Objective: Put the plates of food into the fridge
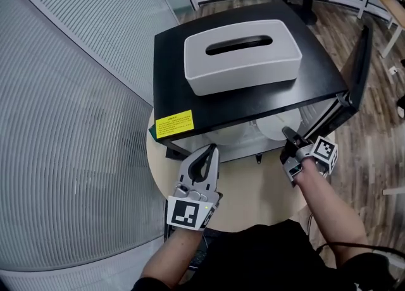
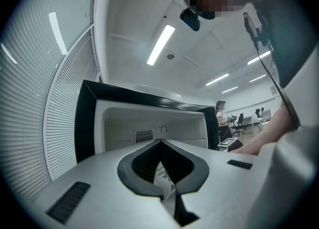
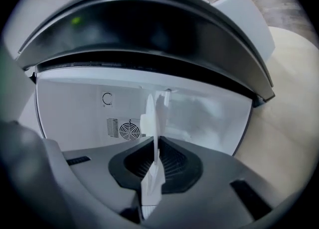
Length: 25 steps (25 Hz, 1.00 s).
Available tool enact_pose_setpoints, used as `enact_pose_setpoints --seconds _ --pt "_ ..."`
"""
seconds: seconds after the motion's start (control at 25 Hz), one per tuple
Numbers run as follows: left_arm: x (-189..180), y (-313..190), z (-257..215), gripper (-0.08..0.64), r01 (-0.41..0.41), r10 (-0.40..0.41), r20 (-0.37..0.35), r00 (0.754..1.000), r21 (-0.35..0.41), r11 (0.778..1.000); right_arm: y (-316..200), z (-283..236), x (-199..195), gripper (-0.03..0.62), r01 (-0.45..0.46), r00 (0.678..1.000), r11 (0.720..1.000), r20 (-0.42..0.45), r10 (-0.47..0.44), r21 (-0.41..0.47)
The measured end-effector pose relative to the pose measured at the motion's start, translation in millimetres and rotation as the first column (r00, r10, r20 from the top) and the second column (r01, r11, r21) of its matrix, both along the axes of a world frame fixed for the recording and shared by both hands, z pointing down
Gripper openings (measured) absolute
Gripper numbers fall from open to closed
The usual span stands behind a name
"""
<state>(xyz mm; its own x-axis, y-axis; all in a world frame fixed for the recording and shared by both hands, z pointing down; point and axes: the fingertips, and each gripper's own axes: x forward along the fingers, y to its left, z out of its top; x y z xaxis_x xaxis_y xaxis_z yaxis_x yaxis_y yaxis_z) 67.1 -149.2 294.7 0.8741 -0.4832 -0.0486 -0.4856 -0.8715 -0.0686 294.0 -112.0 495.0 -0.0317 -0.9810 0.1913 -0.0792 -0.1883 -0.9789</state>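
- Two grippers sit at 6 o'clock of the black fridge (image 1: 316, 78). Both point at its open front across a round table (image 1: 253, 188).
- Right gripper (image 1: 289, 136) is at 3 o'clock of the left one, and its jaws are clamped on the rim of a white plate (image 1: 273, 126). In the right gripper view the plate shows edge-on, as a thin white strip pinched between the pads.
- Plate lies at 12 o'clock of that gripper, at the fridge's open front and partly under its black top. What lies on it cannot be made out.
- Left gripper (image 1: 212, 152) has its jaws together at the tips with nothing held. It is near the fridge's lower front edge, well apart from the plate.
- Door (image 1: 361, 62) stands open at 3 o'clock of the fridge.
- One white box (image 1: 240, 55) with a slot in its lid lies on the fridge top.
- A yellow label (image 1: 174, 123) is on the fridge front, at 7 o'clock of the box.
- On the white back wall, in the right gripper view, a round vent (image 3: 128, 129) sits at 9 o'clock of the plate. A dial (image 3: 106, 98) is at 11 o'clock of the vent.
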Motion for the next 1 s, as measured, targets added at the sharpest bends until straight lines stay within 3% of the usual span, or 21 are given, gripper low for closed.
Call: enact_pose_setpoints --seconds 0.44,0.8,1.0 --pt "-2 -5 8 0.003 0.039 -0.039 0.02 0.999 -0.015 0.999 -10 1 3 0.025 -0.015 0.998 1.0 0.066 0.014 0.012" --pt "-7 7 4 0.003 0.096 -0.096 0.046 0.994 0.006 0.995 -12 -3 2 0.027 0.043 0.999 0.998 -0.006 -0.043 0.043" --pt "-18 23 2 0.003 0.152 -0.153 0.043 0.987 0.019 0.988 -10 -4 0 0.143 0.096 0.994 0.994 -0.058 -0.093 0.045"
